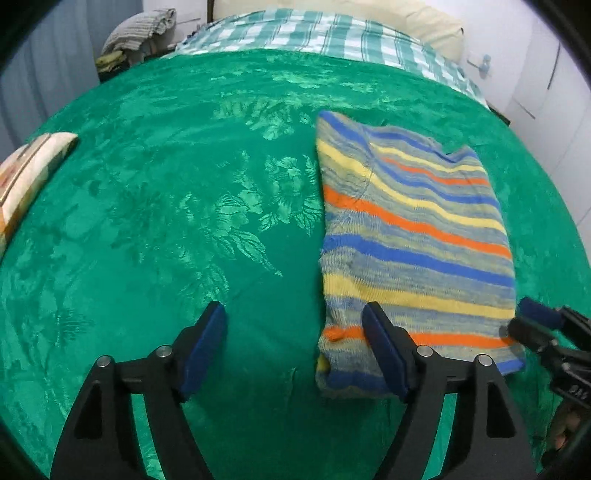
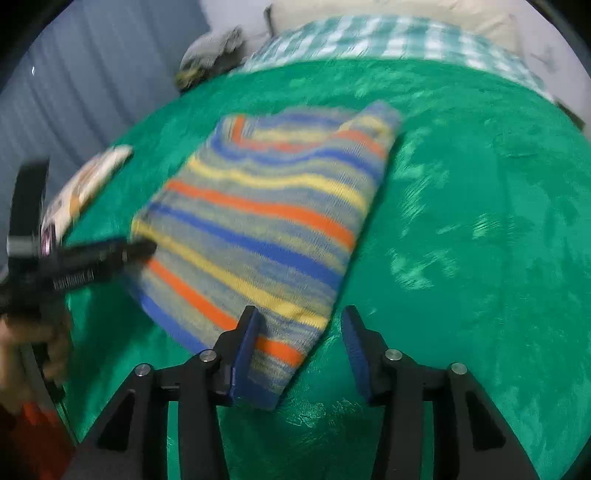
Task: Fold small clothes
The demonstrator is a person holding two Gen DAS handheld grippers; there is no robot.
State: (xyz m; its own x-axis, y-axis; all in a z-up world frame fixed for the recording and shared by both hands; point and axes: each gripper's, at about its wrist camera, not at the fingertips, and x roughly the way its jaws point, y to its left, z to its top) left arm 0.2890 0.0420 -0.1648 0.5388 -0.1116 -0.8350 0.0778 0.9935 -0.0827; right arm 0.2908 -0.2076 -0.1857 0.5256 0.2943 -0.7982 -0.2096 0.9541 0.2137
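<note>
Left gripper: your jaws stand apart, gripping nothing; green cloth lies between them.
Striped garment: folded flat, its near edge under your left gripper's right finger.
Right gripper: your jaws stand apart, straddling the garment's near right corner without pressing it.

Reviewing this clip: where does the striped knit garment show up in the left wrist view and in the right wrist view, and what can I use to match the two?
Left wrist view: the striped garment lies folded at right of centre on the green cover.
Right wrist view: it lies at centre, running diagonally, blurred.
Shared landmark: the checked cloth at the far edge, seen at the top of both views.
</note>
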